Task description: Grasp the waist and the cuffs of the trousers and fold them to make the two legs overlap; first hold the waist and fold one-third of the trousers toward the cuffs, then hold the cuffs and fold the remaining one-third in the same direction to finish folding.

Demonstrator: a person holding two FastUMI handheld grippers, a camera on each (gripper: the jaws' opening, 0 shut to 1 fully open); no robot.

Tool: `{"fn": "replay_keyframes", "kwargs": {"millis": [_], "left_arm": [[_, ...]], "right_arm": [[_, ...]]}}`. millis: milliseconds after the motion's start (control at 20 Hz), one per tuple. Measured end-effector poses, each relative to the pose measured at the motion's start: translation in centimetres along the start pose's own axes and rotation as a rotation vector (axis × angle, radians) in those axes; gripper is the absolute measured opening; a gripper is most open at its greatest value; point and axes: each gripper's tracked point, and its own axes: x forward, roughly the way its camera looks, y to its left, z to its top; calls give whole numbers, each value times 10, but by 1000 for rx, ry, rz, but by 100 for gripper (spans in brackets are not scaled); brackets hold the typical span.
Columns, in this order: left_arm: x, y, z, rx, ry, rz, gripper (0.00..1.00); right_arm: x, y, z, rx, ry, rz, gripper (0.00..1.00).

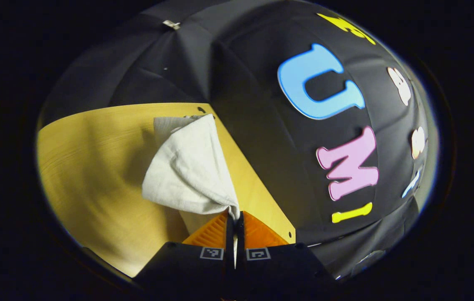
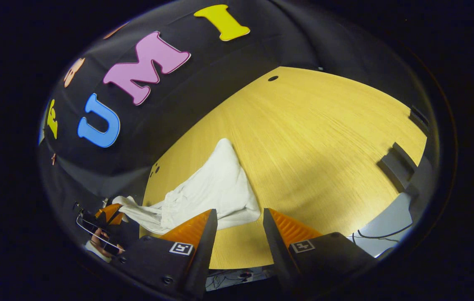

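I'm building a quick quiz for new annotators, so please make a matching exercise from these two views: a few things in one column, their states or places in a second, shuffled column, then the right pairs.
Things:
1. Left tool
2. Right tool
3. White cloth trousers
4. Yellow wooden table

States:
A. Bears the garment, bare across its far side
B. Open, holding nothing, above the table's near edge
C. Pinched at one end and lifted there, the rest lying on the wood
D. Shut on a bunched edge of fabric

Pairs: 1-D, 2-B, 3-C, 4-A

trousers point(image 2: 216, 196) on table point(image 2: 324, 138) | left tool point(image 1: 235, 217) at their end | right tool point(image 2: 240, 225) beside
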Motion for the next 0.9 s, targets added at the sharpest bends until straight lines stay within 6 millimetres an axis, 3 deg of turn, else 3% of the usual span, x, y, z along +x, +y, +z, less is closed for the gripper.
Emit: {"fn": "replay_keyframes", "kwargs": {"millis": [200, 450, 900], "left_arm": [[12, -45, -24, 127, 50, -62, 5], [28, -87, -63, 281, 112, -122, 5], [35, -120, -164, 475, 316, -206, 5]], "right_arm": [[-6, -13, 7, 40, -29, -20, 69], [-10, -20, 15, 55, -43, -27, 69], [-11, -23, 21, 73, -57, -37, 69]]}}
